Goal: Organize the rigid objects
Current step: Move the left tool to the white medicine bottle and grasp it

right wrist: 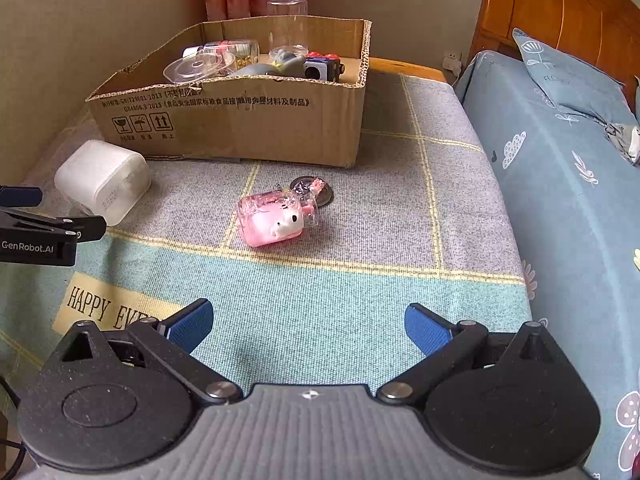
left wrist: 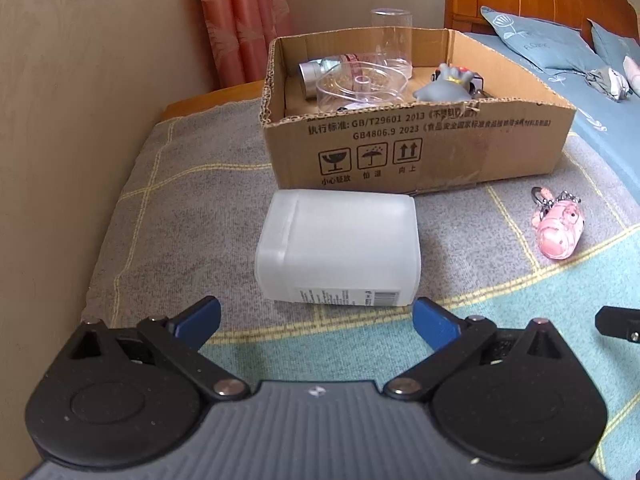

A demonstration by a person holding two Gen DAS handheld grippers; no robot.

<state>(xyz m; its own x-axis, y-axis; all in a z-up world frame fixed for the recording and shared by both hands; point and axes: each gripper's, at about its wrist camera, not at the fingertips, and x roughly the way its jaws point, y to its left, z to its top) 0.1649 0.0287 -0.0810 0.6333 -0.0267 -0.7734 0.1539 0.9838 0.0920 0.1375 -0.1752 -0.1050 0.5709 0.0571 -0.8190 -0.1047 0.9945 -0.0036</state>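
A frosted white plastic box [left wrist: 338, 248] lies on the checked cloth, just in front of my open left gripper [left wrist: 316, 320]. It also shows at the left in the right wrist view [right wrist: 102, 180]. A pink keychain charm [right wrist: 274, 216] with a white figure lies on the cloth ahead of my open, empty right gripper [right wrist: 308, 326]; it also shows in the left wrist view [left wrist: 558, 228]. An open cardboard box [left wrist: 420, 148] behind them holds a clear cup, a clear lid, a jar and a grey toy; it also shows in the right wrist view [right wrist: 240, 128].
A wall runs along the left. A bed with blue bedding [right wrist: 560, 184] and pillows lies to the right, with a wooden headboard [right wrist: 560, 12] behind. Pink curtains [left wrist: 244, 20] hang at the back. A coin-like disc [right wrist: 324, 196] lies by the charm.
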